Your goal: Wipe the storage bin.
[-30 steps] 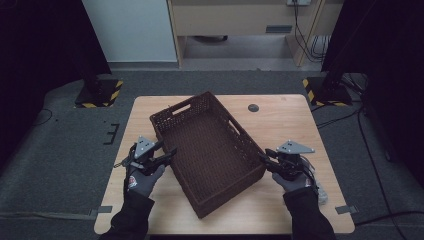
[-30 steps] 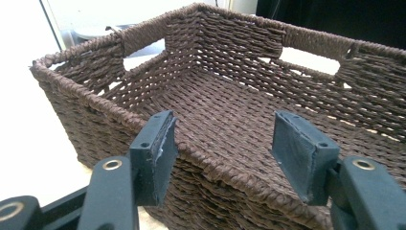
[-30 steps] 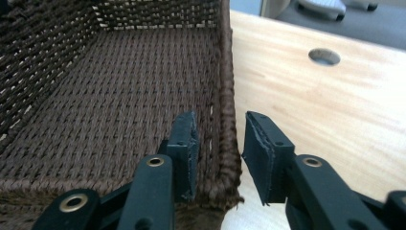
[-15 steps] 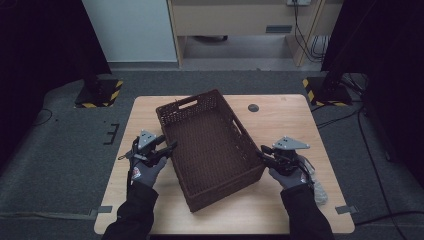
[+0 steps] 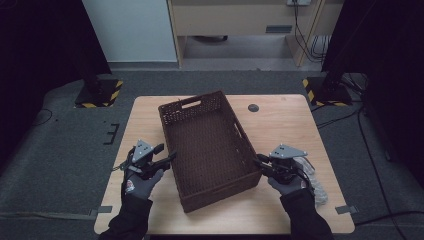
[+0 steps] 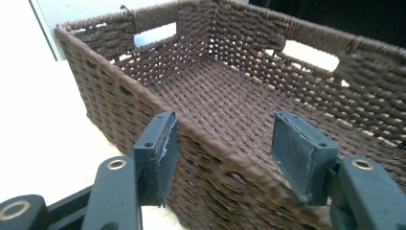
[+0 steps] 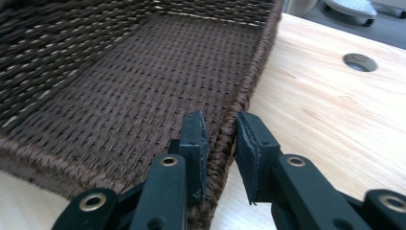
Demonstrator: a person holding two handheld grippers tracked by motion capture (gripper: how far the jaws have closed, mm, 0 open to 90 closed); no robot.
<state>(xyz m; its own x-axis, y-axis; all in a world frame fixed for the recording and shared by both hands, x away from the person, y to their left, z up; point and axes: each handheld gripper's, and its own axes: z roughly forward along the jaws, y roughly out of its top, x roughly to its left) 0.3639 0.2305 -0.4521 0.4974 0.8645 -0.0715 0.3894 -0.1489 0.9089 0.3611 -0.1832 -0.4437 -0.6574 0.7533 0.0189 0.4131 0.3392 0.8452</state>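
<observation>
Wicker basket (image 5: 210, 150) sits lengthwise between your tongs: right tongs (image 7: 219, 143) nearly pinch its right wall, left tongs (image 6: 230, 153) straddle its left wall, spread.

High view: dim room, both upper corners nearly black; the surface (image 5: 290, 130) is evenly lit from above, with soft, short shadows. Image soft, low detail. Left gripper view: the surface is blown out to white at left, and the basket (image 6: 230, 96) rim nearest the lens is blurred. Right gripper view: sharp wood grain, mild glare at far right, foreground weave soft.
</observation>
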